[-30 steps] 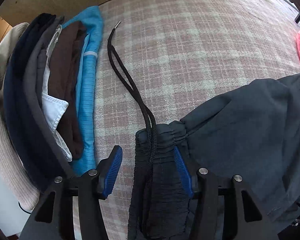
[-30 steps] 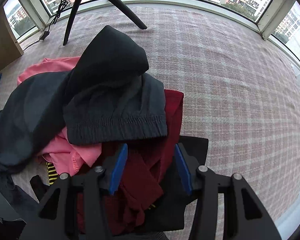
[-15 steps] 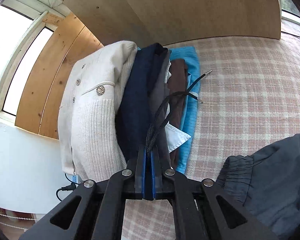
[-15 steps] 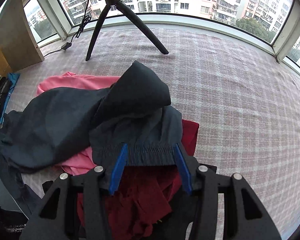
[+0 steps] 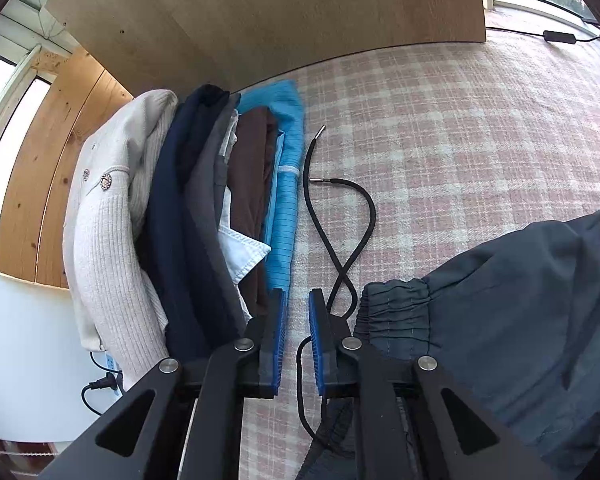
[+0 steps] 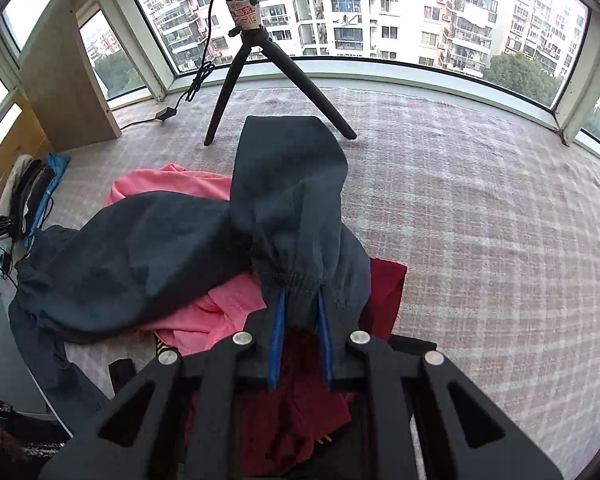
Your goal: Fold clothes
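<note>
Containers of the usual kind are not among what your cameras show; the nearest thing is the stack of folded clothes at nine o'clock in your left wrist view, standing on edge against a wooden panel: cream knit, navy, grey, white, brown and blue layers side by side.

Your left gripper has its jaws parted by a narrow gap, and nothing is between the blue pads. The black drawstring lies looped on the plaid blanket, running from twelve o'clock down past the right pad; whether it touches that pad you cannot tell. The dark grey trousers lie at three o'clock, their gathered waistband just beside the right finger.

Your right gripper is closed down on a gathered elastic edge of those trousers, the fabric bunched between the pad tips and rising toward twelve o'clock. Beneath lie a pink garment at nine o'clock and a dark red garment at six. A black tripod stands at twelve o'clock.
</note>
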The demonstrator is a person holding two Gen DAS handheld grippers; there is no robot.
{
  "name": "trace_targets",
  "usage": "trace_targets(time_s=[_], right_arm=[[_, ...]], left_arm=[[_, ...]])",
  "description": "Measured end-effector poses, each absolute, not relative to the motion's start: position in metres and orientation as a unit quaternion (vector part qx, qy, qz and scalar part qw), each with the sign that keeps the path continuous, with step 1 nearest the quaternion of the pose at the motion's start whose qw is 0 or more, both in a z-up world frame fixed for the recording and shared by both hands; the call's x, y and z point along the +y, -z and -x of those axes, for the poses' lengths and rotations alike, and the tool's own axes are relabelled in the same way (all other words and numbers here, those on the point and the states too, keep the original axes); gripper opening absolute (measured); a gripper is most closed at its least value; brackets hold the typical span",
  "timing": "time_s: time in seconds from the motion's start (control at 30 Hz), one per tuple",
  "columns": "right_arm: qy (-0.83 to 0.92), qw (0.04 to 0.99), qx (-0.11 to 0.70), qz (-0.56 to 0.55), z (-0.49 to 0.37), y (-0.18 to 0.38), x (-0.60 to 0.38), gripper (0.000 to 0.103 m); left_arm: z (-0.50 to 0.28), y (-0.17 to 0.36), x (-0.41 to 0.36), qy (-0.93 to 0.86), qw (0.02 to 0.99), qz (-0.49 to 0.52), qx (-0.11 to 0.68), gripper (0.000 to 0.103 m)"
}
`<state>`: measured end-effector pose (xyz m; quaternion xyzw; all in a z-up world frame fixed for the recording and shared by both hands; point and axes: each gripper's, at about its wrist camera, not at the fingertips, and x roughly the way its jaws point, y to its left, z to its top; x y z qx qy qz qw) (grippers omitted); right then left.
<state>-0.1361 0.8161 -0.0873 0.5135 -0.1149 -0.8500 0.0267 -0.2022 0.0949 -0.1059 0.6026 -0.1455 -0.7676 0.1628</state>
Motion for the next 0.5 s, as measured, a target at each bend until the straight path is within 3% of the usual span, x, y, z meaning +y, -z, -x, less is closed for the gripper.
trace_targets(time_s=[0.03,0.5], right_arm=[[0.850,0.031,-0.153,-0.502,0.129,0.074,0.828,0.015],[0.869,0.029,-0.308,-0.386,0.081,-0.069,0.904,0.015]], left_arm=[[0.202,0.105,0.097,0.769,0.162,-0.601,-0.143,0.015],[0.197,0.104,0.103,0.767,0.156,-0.603,-0.153,0.023]])
